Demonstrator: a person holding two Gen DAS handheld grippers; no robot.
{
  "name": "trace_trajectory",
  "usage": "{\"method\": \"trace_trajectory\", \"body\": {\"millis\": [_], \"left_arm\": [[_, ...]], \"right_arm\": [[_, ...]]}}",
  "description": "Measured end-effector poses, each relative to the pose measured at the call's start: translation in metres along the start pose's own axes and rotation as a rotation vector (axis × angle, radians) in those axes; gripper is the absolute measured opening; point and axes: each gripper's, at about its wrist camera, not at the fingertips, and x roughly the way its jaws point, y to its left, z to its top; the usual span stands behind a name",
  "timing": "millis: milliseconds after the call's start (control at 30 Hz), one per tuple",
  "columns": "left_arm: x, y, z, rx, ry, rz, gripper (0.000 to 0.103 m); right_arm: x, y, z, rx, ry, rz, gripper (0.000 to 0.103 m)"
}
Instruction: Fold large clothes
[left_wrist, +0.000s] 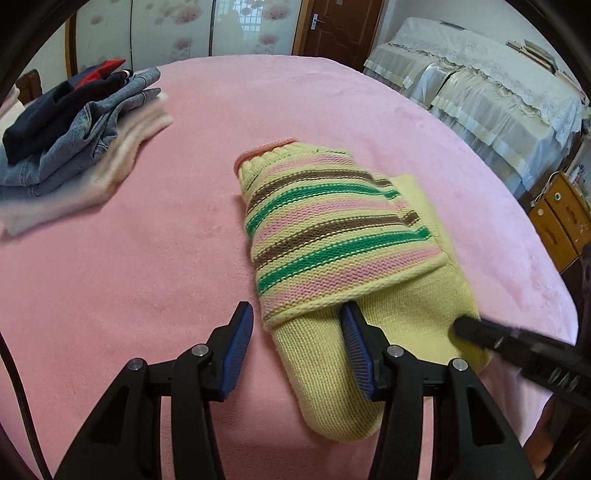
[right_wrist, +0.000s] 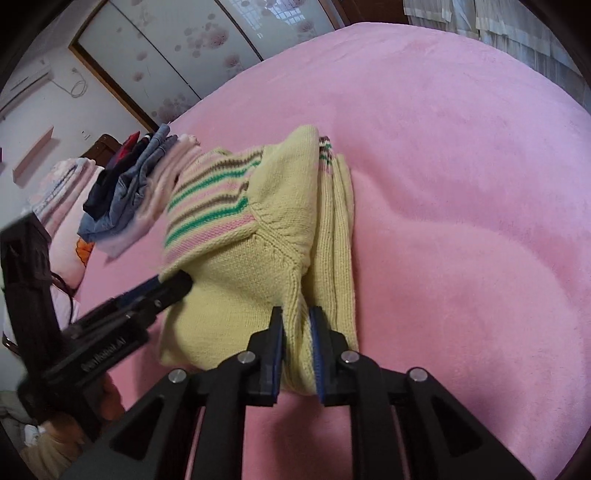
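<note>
Lying folded on the pink bed, sweater shows striped half over plain yellow. Right tool clenched on its near yellow edge. Left tool spread wide, straddling the near end. Clothes pile well apart.

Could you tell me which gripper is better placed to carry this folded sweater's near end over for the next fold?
Probably the right gripper: its jaws are shut on the yellow sweater at the near edge. The left gripper is open, straddling the sweater's near end without gripping it.
</note>
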Motion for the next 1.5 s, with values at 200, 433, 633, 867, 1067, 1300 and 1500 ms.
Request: {"method": "trace_trajectory", "body": {"millis": [200,433,633,867,1067,1300,1500], "left_arm": [[-0.002,0.003,0.001,-0.005,0.011,-0.028,0.048],[0.000,-0.004,0.002,0.008,0.023,-0.035,0.049],[0.005,-0.010,0.001,0.024,0.044,-0.065,0.053],[-0.012,-0.007,0.006,0.022,0.082,-0.060,0.055],[-0.041,-0.010,0.005,0.054,0.076,-0.031,0.063],[-0.055,-0.007,0.021,0.038,0.047,-0.028,0.064],[-0.032,0.005,0.059,-0.059,0.014,-0.001,0.064]], "right_arm": [[-0.007,0.007,0.041,-0.011,-0.084,-0.003,0.050],[0.039,-0.005,0.067,-0.011,0.004,0.032,0.023],[0.045,-0.018,0.055,-0.018,-0.015,-0.084,0.010],[0.018,-0.021,0.057,0.007,-0.044,-0.084,0.038],[-0.016,0.001,0.047,-0.104,-0.092,-0.119,0.038],[-0.031,0.030,0.043,-0.231,-0.145,-0.152,0.041],[-0.007,0.055,0.063,-0.310,-0.184,-0.135,0.040]]}}
